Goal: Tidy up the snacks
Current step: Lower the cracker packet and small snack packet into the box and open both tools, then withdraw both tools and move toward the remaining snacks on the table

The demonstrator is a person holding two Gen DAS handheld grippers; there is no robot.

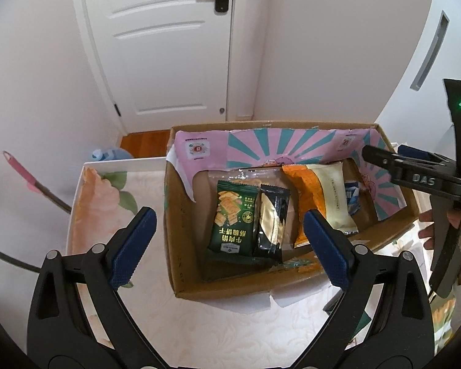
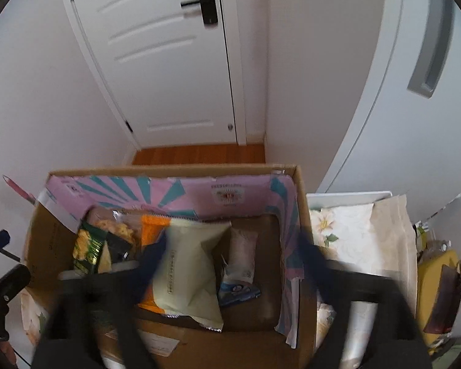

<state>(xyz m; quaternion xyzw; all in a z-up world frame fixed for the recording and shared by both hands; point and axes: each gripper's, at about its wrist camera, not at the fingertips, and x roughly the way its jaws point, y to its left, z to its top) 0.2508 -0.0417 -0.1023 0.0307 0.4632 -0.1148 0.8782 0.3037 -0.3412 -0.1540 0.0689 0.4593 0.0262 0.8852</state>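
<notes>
Left wrist view shows the left gripper [image 1: 230,233] with its blue fingers [image 1: 132,243] spread wide and empty, hovering above the near-left wall of the cardboard box [image 1: 175,276]. Inside the box lie a green cracker packet [image 1: 233,221], a black-and-gold sachet [image 1: 272,224], an orange bag [image 1: 304,203] and a cream pouch [image 1: 333,196].

The right gripper [image 2: 230,252] is motion-blurred above the cream pouch [image 2: 190,270]; its fingers look parted with nothing between them. The step appears to be fetching more snacks for the box. To do it well, each new packet should be lowered into the bare brown floor right of the cream pouch, then released flat.

Only the right wrist view shows loose packets [image 2: 439,295] on the table right of the box.
</notes>
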